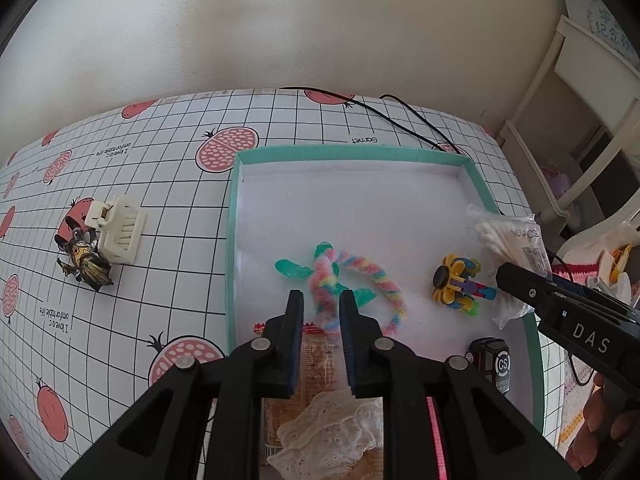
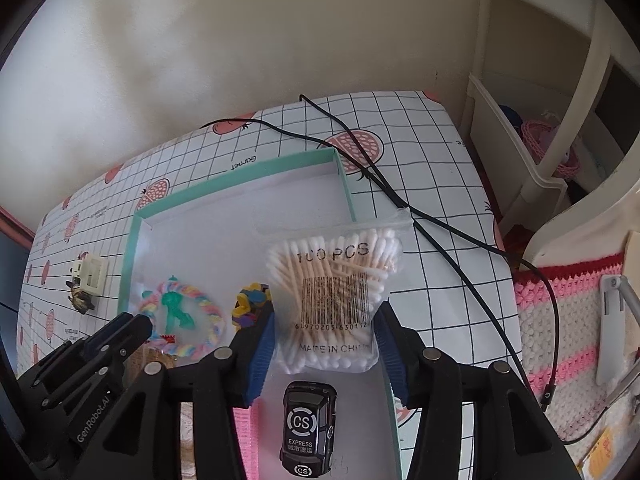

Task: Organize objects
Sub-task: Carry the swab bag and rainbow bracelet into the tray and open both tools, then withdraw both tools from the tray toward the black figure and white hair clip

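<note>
A teal-rimmed white tray (image 1: 232, 240) holds a pastel braided loop (image 1: 372, 272), a green plastic figure (image 1: 292, 269), a yellow flower toy (image 1: 456, 284) and a black toy car (image 2: 308, 424). My left gripper (image 1: 322, 296) hangs over the tray's near end, jaws slightly apart, gripping nothing. Under it lie a clear snack packet (image 1: 316, 364) and a piece of white lace (image 1: 332, 432). A bag of cotton swabs (image 2: 336, 280) rests across the tray's right rim between the blue pads of my right gripper (image 2: 325, 314), which stand just beside its edges.
On the grid-patterned tablecloth left of the tray lie a cream hair claw (image 1: 120, 232) and a small dark figurine (image 1: 86, 264). A black cable (image 2: 440, 224) runs across the table's far right. White furniture (image 2: 560, 200) and a pink crochet cover (image 2: 568, 320) stand to the right.
</note>
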A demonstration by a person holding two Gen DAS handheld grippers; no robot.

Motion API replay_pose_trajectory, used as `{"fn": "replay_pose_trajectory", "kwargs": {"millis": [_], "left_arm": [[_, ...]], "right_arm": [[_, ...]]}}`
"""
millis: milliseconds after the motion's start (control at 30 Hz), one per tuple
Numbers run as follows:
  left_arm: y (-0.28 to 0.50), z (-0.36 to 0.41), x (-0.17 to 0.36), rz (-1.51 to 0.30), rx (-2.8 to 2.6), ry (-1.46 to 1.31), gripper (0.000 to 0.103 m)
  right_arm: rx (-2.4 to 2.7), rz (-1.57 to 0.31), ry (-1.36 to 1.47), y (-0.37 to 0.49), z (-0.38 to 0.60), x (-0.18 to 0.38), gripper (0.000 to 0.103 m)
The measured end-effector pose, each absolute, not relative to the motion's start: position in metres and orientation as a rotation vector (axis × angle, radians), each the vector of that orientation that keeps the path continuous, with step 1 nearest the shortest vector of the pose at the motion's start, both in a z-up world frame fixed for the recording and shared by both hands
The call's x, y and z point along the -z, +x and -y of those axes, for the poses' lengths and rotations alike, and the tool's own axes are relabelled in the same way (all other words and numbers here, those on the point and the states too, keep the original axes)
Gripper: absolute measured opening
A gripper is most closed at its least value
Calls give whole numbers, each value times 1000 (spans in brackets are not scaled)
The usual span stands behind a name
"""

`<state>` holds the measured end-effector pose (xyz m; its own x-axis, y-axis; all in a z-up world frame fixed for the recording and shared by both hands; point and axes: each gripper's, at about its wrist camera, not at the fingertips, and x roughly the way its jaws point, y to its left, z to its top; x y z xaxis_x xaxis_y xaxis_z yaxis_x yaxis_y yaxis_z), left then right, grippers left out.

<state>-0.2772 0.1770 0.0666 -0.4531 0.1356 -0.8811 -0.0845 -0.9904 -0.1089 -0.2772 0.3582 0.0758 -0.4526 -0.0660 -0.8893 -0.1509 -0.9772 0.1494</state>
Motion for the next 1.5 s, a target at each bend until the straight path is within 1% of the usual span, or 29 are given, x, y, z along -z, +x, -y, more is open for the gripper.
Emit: {"fn": "replay_pose_trajectory", "kwargs": {"millis": [233, 433, 500, 533, 567, 633, 700, 800, 867, 900, 967, 1000, 1067, 1100, 1133, 1167, 1233, 1500], "left_arm": [[-279, -170, -83, 128, -2590, -1521, 19], [-279, -163, -93, 159, -2620, -1490, 20], [-280, -161, -93, 165, -2632, -1490, 27], [-281, -159, -93, 165, -2639, -1490, 35], [-281, -158, -93, 166, -2646, -1490, 41], [-282, -155, -92, 172, -2659, -1493, 44], [-283, -152, -92, 176, -2676, -1495, 50], [-284, -146, -91, 189, -2700, -1497, 59], [-285, -142, -91, 197, -2719, -1495, 71], [-285, -139, -91, 200, -2733, -1493, 73], [-285, -135, -91, 205, -2758, -1489, 84], [-285, -132, -91, 212, -2769, -1488, 87], [-285, -128, -90, 225, -2781, -1488, 89], [-286, -126, -89, 230, -2785, -1491, 89], [-286, -125, -89, 234, -2787, -1494, 92], [-286, -124, -88, 236, -2789, -1496, 97], [-285, -123, -88, 233, -2797, -1495, 99], [-285, -119, -87, 232, -2810, -1494, 99]], "right_arm": [[-2656, -306, -1571, -276, -353, -98, 52], [-2664, -294, -1569, -277, -349, -98, 52], [-2663, -292, -1574, -277, -347, -96, 52], [-2665, -298, -1576, -277, -347, -95, 52], [-2670, -311, -1580, -277, -347, -94, 54], [-2675, -324, -1582, -277, -346, -92, 59], [-2671, -312, -1582, -277, -344, -91, 61], [-2678, -303, -1588, -278, -341, -89, 68], [-2682, -291, -1589, -278, -339, -88, 73], [-2684, -290, -1589, -278, -339, -88, 76], [-2690, -290, -1587, -278, -338, -88, 85], [-2692, -288, -1587, -279, -337, -87, 86], [-2695, -285, -1584, -278, -336, -87, 93], [-2697, -282, -1584, -278, -335, -86, 94], [-2699, -279, -1583, -278, -334, -86, 97], [-2700, -277, -1581, -278, -334, -86, 100], [-2701, -279, -1576, -279, -334, -86, 102], [-2707, -273, -1572, -280, -331, -86, 103]]}}
